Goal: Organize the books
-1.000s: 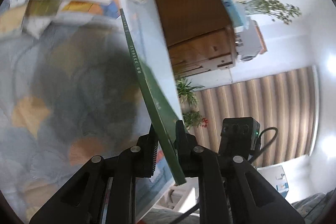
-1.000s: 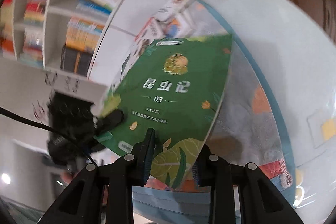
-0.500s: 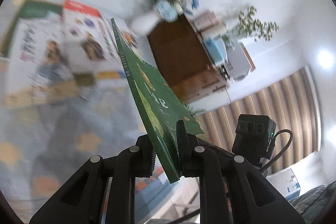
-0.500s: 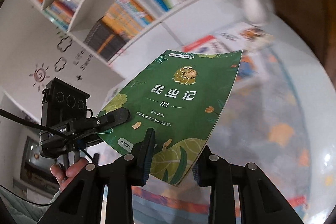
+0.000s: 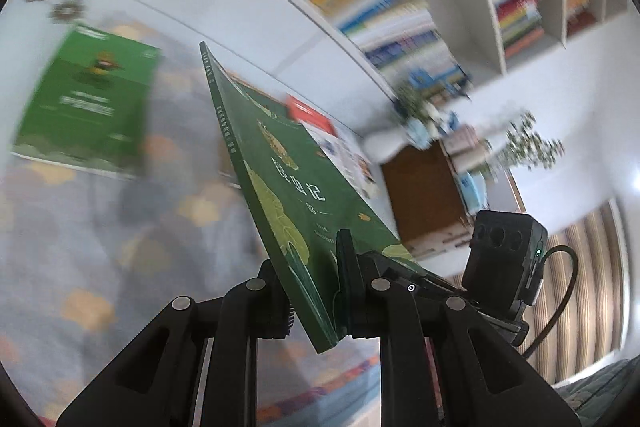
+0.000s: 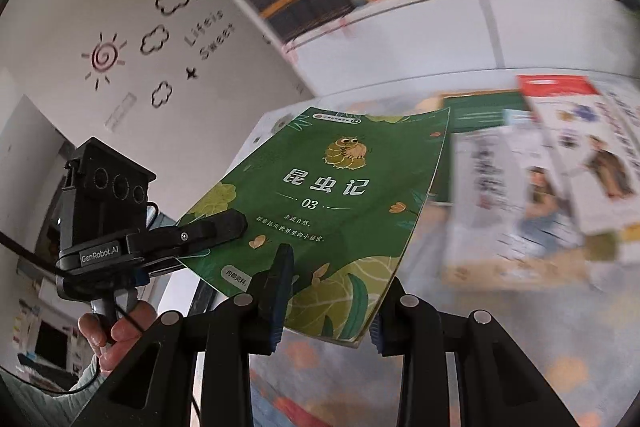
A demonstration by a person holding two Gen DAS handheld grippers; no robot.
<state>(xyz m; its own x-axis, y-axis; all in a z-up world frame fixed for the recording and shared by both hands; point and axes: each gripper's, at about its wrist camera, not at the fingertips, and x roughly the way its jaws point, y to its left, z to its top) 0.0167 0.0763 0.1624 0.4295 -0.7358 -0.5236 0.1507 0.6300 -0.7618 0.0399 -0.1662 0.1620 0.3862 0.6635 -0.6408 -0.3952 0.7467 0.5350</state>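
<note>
Gripping one green book [image 6: 332,207] between them, both grippers hold it up in the air above a patterned blue-grey cloth [image 5: 100,247] that covers the table. The left gripper [image 5: 316,291] is clamped on the book's lower corner near the spine, its two black fingers [image 5: 348,275] pressed on either face, so that in the left wrist view the book [image 5: 280,187] runs away edge-on and tilted, the spine toward the upper left. The right gripper [image 6: 328,303] is closed on the bottom edge of the same book, one pad on the front cover and the other behind it; the cover (a cartoon insect, white Chinese characters and "03") faces that camera and bows slightly. In the right wrist view the left gripper's finger [image 6: 216,227] pinches the book's left edge, and a hand [image 6: 116,331] grips its handle below. Lying flat on the cloth are a second green book [image 5: 88,103] to the left and several white illustrated books [image 6: 560,163] to the right, blurred. Behind stands a white bookshelf [image 6: 400,11] packed with upright books, and beside it a brown wooden cabinet [image 5: 420,195] with a plant [image 5: 528,147] near it.
</note>
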